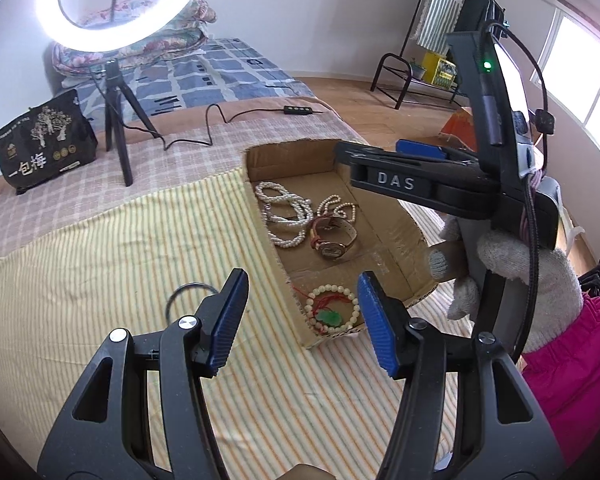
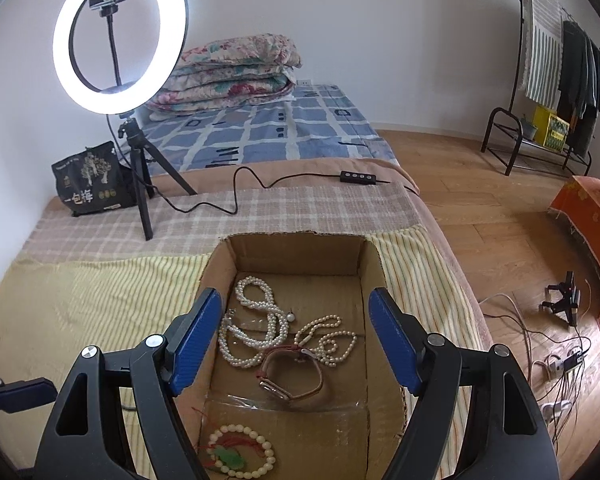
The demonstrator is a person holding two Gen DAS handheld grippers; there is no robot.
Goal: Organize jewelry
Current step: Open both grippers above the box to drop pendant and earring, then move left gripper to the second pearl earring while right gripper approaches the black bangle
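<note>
Jewelry boxed on my striped bed (image 2: 80, 300), ring light (image 2: 120, 40) glowing behind.
Both my left gripper (image 1: 300, 320) and right gripper (image 2: 296, 344) hang released, empty, above the corrugated cardboard box (image 2: 296, 252) holding round pearl strands (image 2: 256, 320), a leather-strapped watch (image 2: 296, 376), and a beaded bracelet (image 2: 240, 452).

Cardboard box (image 2: 296, 258) open-topped, reachable from above, near floor half bare beside bead bracelet (image 2: 240, 454); striped cloth (image 1: 100, 264) left bare save thin black ring (image 1: 190, 294); tripod (image 2: 140, 188), cable (image 2: 236, 196) stand beyond.
</note>
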